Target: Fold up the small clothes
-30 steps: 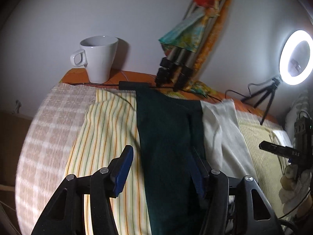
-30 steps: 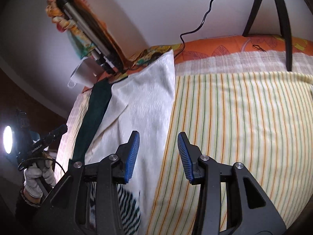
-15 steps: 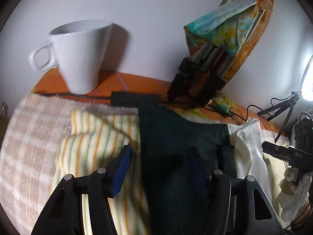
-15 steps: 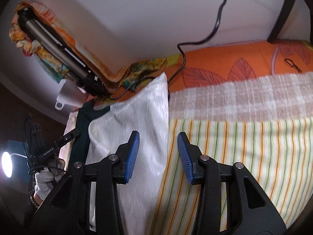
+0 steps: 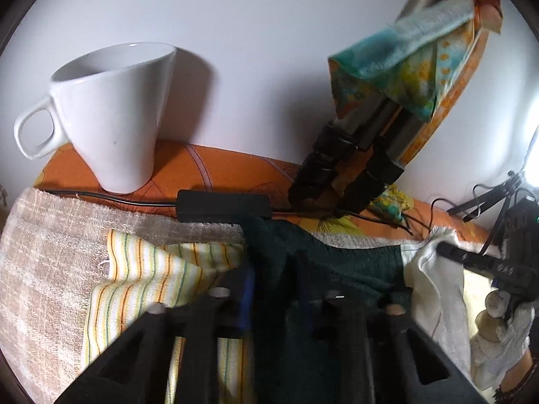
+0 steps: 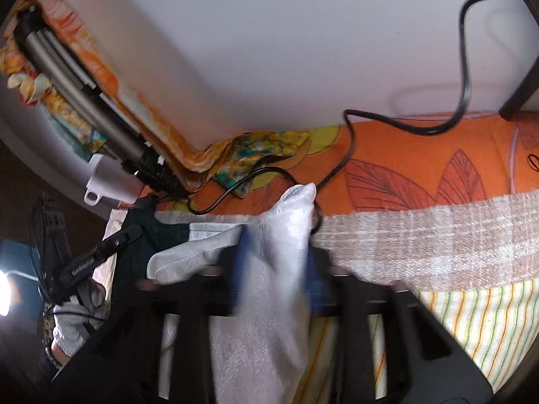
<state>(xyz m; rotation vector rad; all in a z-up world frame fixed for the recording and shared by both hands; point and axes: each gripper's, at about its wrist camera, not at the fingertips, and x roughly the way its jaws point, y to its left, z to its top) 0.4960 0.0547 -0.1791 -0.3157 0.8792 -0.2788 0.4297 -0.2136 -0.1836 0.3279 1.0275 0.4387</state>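
Left claw (image 5: 274,289) straddles the dark green garment (image 5: 323,262), grip unclear, blurred. Right claw (image 6: 274,262) straddles the white garment (image 6: 269,303), also unclear. Both garments lie on the striped cloth (image 5: 148,269), green nearer the white mug (image 5: 114,114). No legible writing.

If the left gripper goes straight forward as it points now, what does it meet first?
Probably the dark green cloth bunched between the left gripper fingers; beyond it the black adapter, then the wall. Depth is unclear.
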